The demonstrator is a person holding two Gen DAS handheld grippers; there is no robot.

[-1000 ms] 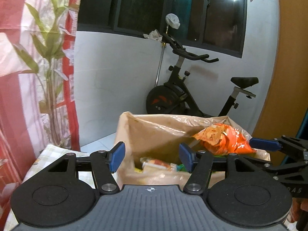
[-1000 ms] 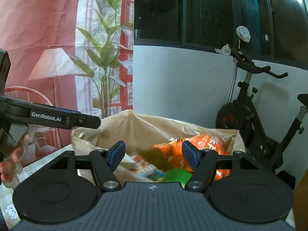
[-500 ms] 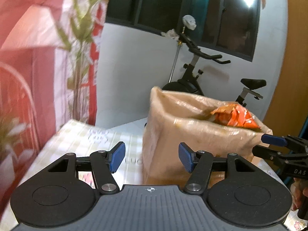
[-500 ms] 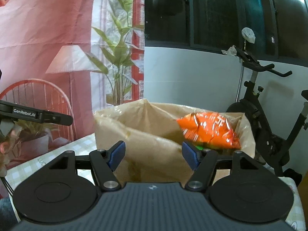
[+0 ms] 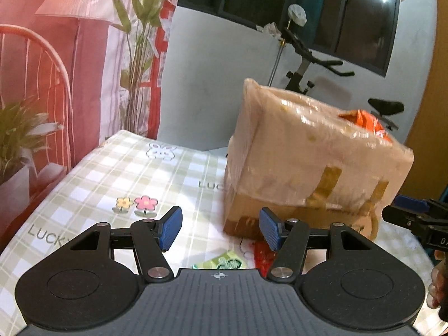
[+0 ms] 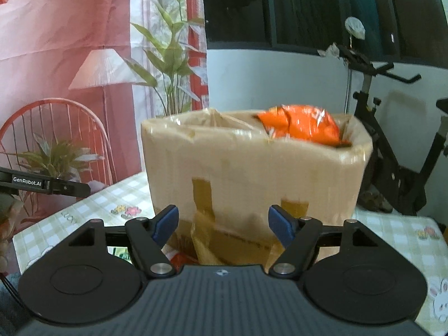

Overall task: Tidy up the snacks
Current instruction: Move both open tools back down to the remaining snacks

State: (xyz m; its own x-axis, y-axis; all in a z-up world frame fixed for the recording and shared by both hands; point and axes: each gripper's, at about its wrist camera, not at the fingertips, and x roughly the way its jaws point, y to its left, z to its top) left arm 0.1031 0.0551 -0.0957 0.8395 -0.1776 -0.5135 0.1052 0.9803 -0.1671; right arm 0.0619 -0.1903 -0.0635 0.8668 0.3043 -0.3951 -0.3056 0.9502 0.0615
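A cardboard box (image 5: 316, 162) lined with a tan plastic bag stands on the checked tablecloth (image 5: 134, 173); the box (image 6: 252, 168) fills the middle of the right wrist view. An orange snack bag (image 6: 299, 124) pokes above its rim, also showing as an orange bag (image 5: 364, 121) in the left wrist view. In front of the box lie a green packet (image 5: 224, 263) and a red packet (image 5: 261, 253). My left gripper (image 5: 219, 231) is open and empty, low over these packets. My right gripper (image 6: 224, 225) faces the box front with nothing between its jaws, which are opening.
An exercise bike (image 6: 392, 145) stands behind the table on the right. A printed curtain with a lamp and plant pattern (image 6: 84, 84) hangs on the left. The other gripper's tip (image 5: 414, 215) reaches in at the right edge, a hand (image 5: 436, 282) below it.
Both grippers have dropped from above the box rim to in front of it, so the box's outer side now shows instead of its inside. The right jaws stand a little wider.
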